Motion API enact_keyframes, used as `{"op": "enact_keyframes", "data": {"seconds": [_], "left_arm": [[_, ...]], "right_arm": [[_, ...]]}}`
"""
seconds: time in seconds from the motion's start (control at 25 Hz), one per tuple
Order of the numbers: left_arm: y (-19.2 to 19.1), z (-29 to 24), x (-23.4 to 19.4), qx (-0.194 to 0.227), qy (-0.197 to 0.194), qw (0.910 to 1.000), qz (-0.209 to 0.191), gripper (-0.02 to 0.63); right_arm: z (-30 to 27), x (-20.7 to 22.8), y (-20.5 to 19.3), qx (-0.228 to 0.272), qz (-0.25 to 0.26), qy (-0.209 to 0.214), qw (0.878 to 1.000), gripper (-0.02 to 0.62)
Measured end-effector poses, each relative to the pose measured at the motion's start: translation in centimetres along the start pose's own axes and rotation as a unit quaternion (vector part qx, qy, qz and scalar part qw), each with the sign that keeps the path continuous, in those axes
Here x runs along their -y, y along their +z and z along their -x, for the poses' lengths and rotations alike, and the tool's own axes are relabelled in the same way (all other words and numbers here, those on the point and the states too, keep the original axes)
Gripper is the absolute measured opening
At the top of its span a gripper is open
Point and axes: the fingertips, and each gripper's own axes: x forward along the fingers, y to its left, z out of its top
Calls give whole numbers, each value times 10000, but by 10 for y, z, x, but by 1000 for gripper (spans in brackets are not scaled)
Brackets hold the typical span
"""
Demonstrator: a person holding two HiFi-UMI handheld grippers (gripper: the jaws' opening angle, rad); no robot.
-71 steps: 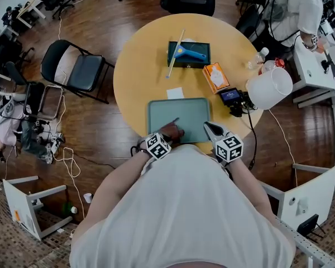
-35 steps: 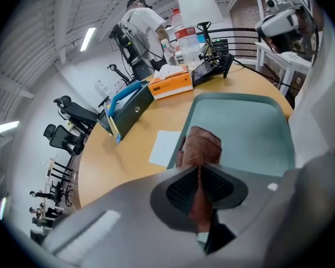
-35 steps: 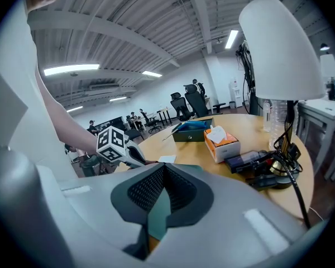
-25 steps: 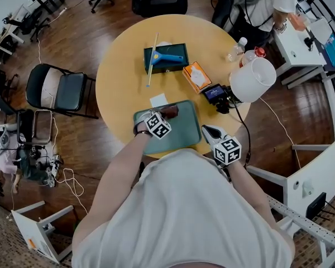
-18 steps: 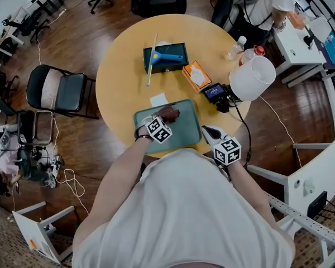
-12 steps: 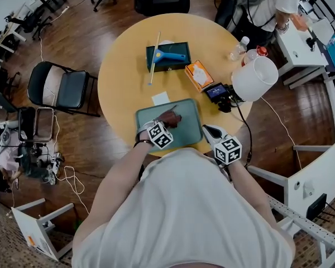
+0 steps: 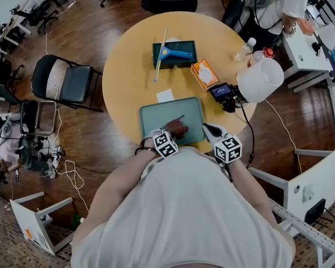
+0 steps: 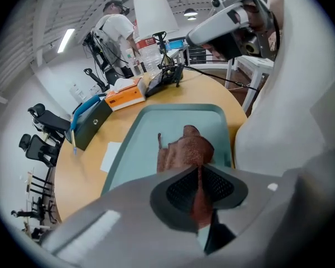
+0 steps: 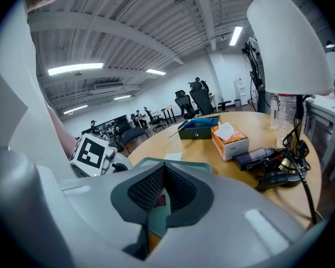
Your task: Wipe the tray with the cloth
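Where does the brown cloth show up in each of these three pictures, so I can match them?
Head view: cloth on the near half of the tray.
Left gripper view: cloth at centre, pinched by the left gripper.
Right gripper view: only a reddish sliver low between the jaws, probably the cloth.
Shared landmark: orange tissue box.

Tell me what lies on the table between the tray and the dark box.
A white slip of paper lies there, close to the far edge of the tray, short of the box. The head view shows it.
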Motion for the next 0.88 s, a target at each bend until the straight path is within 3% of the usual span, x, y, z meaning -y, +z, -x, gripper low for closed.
{"op": "enact_keyframes", "data": {"seconds": [0.4,0.88], "left_arm": [[-4,1,5,-82,-78,9999,35,29],[32,-7,23,138,-470,9988,81,29]], "right_arm": [[2,-2,-2,-9,-19,-6,10000,3],[10,2,-7,-5,-79,-113,9999,3]]}}
